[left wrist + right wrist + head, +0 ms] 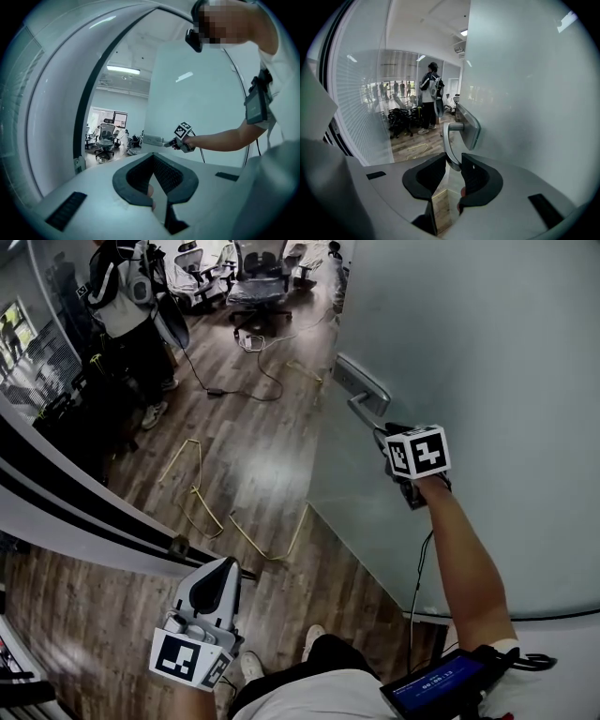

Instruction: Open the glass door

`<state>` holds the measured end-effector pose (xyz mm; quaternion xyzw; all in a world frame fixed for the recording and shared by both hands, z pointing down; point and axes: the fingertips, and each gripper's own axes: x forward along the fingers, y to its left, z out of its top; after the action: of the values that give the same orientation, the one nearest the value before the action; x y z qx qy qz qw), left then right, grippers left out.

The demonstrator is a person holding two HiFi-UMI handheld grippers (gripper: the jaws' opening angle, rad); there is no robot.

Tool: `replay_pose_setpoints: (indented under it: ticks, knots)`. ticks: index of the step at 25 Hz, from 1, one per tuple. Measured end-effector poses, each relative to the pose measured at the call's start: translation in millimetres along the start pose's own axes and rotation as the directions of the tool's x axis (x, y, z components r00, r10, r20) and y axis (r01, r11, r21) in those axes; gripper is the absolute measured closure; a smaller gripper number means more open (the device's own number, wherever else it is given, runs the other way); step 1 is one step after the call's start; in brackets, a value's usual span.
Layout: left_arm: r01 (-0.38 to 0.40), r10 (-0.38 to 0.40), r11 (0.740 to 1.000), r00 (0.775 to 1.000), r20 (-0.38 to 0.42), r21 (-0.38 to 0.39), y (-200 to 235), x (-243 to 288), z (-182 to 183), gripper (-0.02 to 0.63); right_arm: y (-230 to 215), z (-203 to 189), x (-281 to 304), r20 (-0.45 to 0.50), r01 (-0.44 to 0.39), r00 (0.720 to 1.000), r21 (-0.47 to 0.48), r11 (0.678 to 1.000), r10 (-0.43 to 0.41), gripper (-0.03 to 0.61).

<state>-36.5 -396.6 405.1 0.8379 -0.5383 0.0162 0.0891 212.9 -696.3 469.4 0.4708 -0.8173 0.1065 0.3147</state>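
The frosted glass door (469,352) fills the right of the head view, and its metal lever handle (361,401) sits on the door's left edge. My right gripper (384,437) reaches out to that lever. In the right gripper view the lever (451,140) hangs down between the jaws, and my right gripper (453,161) is shut on its lower end. My left gripper (225,568) hangs low at the left, away from the door, pointing at the wooden floor. In the left gripper view its jaws (153,157) meet at the tips with nothing between them.
A person (131,306) stands at the far left beside a glass partition. Office chairs (258,282) stand beyond. Cables (244,381) and thin yellow frames (202,502) lie on the wood floor. A curved white wall (75,512) runs along the left.
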Motion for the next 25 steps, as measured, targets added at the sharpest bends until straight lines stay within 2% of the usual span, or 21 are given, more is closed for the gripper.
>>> replay_pose_setpoints:
  ticks: [21, 25]
  knots:
    - [-0.043, 0.043, 0.999, 0.999, 0.003, 0.0, -9.5, 14.0, -5.8, 0.615, -68.6, 7.3, 17.0, -0.005, 0.081, 0.997, 0.052, 0.995, -0.081, 0.474]
    - [-0.037, 0.037, 0.999, 0.999, 0.011, 0.007, -10.0, 10.8, -6.6, 0.615, -69.4, 5.7, 14.5, 0.022, 0.141, 0.99, 0.03, 0.99, -0.142, 0.472]
